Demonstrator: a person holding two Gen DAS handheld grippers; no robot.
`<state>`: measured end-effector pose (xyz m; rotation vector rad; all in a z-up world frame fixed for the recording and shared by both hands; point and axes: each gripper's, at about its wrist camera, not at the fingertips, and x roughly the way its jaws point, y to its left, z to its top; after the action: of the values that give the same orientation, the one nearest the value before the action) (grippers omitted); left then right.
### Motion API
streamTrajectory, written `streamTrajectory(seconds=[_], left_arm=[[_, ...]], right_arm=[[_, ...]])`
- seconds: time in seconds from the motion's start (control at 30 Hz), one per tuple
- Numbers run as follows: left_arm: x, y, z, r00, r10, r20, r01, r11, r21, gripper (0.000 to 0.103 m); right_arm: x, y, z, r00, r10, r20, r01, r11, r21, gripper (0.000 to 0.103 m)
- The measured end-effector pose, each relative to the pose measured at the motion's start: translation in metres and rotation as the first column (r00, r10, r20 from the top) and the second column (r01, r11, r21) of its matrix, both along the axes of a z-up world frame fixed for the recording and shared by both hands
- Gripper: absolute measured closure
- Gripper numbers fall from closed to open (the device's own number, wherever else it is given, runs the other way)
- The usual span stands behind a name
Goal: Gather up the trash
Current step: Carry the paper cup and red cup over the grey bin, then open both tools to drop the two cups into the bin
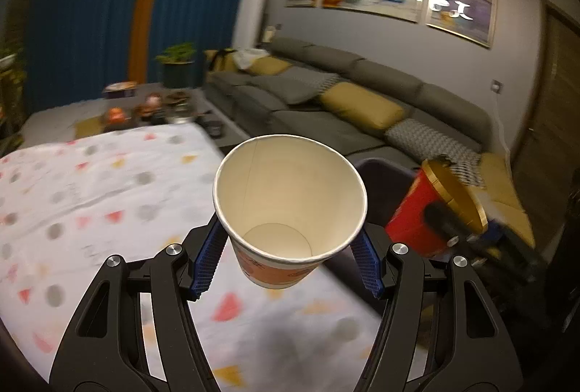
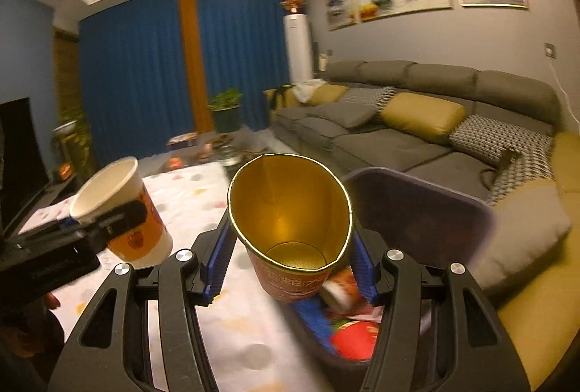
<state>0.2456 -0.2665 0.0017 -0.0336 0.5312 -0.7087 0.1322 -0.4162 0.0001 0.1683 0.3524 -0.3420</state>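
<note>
Both hand-held grippers clamped and mid-carry: left (image 1: 290,256) on white-lined orange paper cup (image 1: 286,203), right (image 2: 288,263) on gold-lined red paper cup (image 2: 290,211), over patterned-cloth desk (image 1: 90,189); next, probably swing above dark plastic bin (image 2: 453,211), then release.

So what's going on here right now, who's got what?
A person is clearing cups. The left gripper holds an empty white paper cup above the spotted tablecloth. The right gripper holds a red, gold-lined cup by the dark bin, which already has trash inside.
</note>
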Motion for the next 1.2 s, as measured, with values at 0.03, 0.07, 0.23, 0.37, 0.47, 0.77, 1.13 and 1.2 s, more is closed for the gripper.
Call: streamTrajectory(seconds=[0.03, 0.07, 0.23, 0.37, 0.47, 0.77, 1.13, 1.2], left_arm=[[-0.002, -0.013, 0.001, 1.0, -0.026, 0.002, 0.026, 1.0, -0.005, 0.04], [-0.003, -0.021, 0.001, 0.999, -0.041, 0.0, 0.041, 0.999, -0.007, 0.04], [-0.005, -0.057, -0.005, 0.995, -0.096, -0.017, 0.096, 0.995, -0.001, 0.04], [-0.003, -0.077, -0.013, 0.992, -0.122, -0.033, 0.122, 0.992, 0.009, 0.04], [0.003, -0.087, -0.02, 0.989, -0.139, -0.056, 0.139, 0.99, 0.008, 0.04], [0.015, -0.104, -0.044, 0.976, -0.171, -0.133, 0.174, 0.985, 0.012, 0.038], [0.013, -0.092, -0.041, 0.98, -0.156, -0.122, 0.156, 0.988, -0.004, 0.016], [0.01, -0.085, -0.037, 0.984, -0.144, -0.11, 0.143, 0.99, -0.011, 0.013]], right_arm=[[-0.002, -0.005, -0.002, 1.0, -0.01, -0.005, 0.01, 1.0, 0.001, 0.046], [-0.004, -0.011, -0.005, 1.0, -0.02, -0.012, 0.02, 1.0, 0.003, 0.046], [-0.011, -0.026, -0.02, 0.998, -0.043, -0.037, 0.043, 0.999, 0.005, 0.046], [-0.013, -0.037, -0.027, 0.997, -0.054, -0.048, 0.055, 0.998, 0.014, 0.046], [-0.01, -0.04, -0.032, 0.997, -0.051, -0.052, 0.052, 0.998, 0.02, 0.045], [-0.007, -0.05, -0.042, 0.996, -0.041, -0.074, 0.043, 0.999, 0.028, 0.04], [-0.018, -0.054, -0.04, 0.995, -0.08, -0.063, 0.081, 0.996, 0.024, 0.02], [-0.023, -0.051, -0.037, 0.994, -0.095, -0.058, 0.096, 0.995, 0.013, 0.017]])
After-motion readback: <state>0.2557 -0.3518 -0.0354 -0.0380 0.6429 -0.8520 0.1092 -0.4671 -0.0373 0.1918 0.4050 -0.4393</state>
